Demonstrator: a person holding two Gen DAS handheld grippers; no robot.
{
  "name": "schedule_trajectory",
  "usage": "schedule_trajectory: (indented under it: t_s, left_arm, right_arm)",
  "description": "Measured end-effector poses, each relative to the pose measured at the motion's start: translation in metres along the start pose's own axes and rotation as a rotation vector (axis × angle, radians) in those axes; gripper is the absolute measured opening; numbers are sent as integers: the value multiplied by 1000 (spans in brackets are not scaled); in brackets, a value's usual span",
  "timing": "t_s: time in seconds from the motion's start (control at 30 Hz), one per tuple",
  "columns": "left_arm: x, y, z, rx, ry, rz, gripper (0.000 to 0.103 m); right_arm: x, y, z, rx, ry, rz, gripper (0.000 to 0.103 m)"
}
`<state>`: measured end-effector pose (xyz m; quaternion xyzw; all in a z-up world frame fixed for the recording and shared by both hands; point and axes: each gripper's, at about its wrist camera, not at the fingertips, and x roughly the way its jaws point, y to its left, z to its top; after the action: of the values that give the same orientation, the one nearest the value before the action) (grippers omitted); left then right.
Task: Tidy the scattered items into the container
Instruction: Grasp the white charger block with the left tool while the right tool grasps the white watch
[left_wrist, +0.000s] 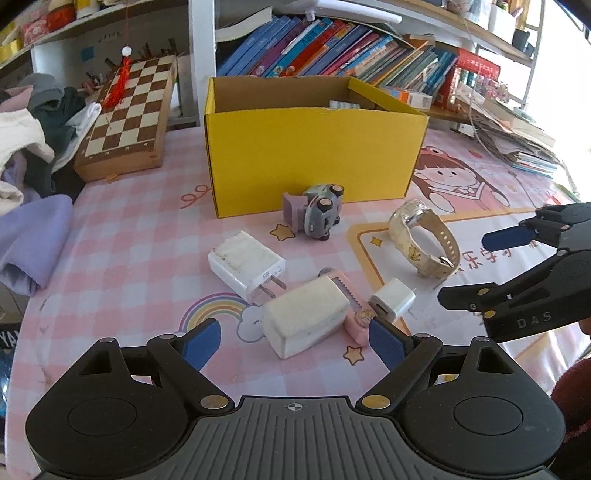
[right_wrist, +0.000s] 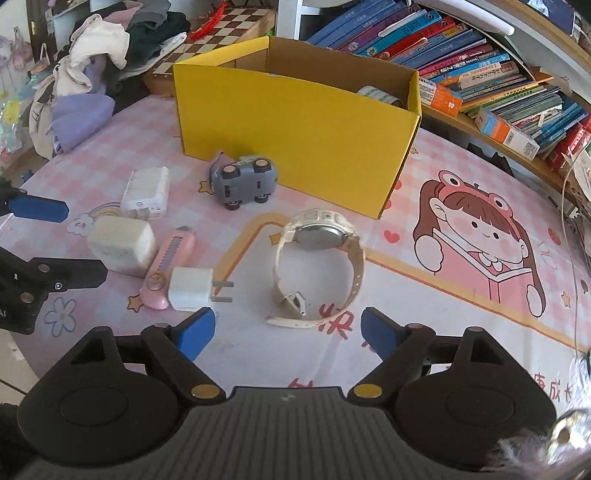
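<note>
1. On a pink checked tablecloth (left_wrist: 122, 236), scattered items wait in front of a yellow cardboard box (left_wrist: 314, 155), which stands open at 12 o'clock from both grippers

2. Left gripper (left_wrist: 294, 341), jaws apart and holding nothing, points steeply down at a large cream charger block (left_wrist: 306, 317) lying just ahead between its blue pads; the block looks rigid, smooth and moderately light, best pinched across its flat sides

3. Touching that block at 3 o'clock lies a pink utility knife (right_wrist: 171, 266), with a small white plug (right_wrist: 191, 294) beside it; a white adapter (left_wrist: 245, 264) lies at 11 o'clock, its prongs toward the block

4. Right gripper (right_wrist: 288, 334), jaws apart and empty, tilts down toward a cream wristwatch (right_wrist: 317, 266) resting on its side at 12 o'clock; the case is stiff but the strap looks flexible, so a hold across the case seems safer than the loose strap end

5. A grey toy car (right_wrist: 243, 182), tipped on its side, lies near the box wall at 11 o'clock from the watch; light, hard, likely to roll if nudged
</note>
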<state>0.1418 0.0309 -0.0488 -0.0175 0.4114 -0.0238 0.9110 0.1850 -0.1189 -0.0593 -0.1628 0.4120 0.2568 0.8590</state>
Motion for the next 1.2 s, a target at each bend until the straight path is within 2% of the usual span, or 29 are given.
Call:
schedule_trajectory:
  t_s: [0.4, 0.43, 0.5, 0.73, 0.97, 1.2]
  left_arm:
    - [19, -4, 8, -43, 24, 8, 87]
    - [21, -4, 9, -47, 25, 8, 83]
    - [23, -3, 10, -58, 29, 10, 81]
    - [32, 3, 10, -112, 47, -22, 60]
    - [30, 4, 9, -116, 47, -30, 49]
    - [24, 11, 7, -146, 48, -9, 45]
  right_arm:
    - [19, -20, 8, 7, 27, -5, 87]
    - [20, -21, 9, 6, 29, -4, 87]
    - [23, -23, 10, 3, 32, -1, 87]
    - [32, -28, 16, -8, 29, 12, 87]
    - [42, -33, 22, 13, 36, 30, 88]
    - [54, -33, 29, 20, 41, 43, 88]
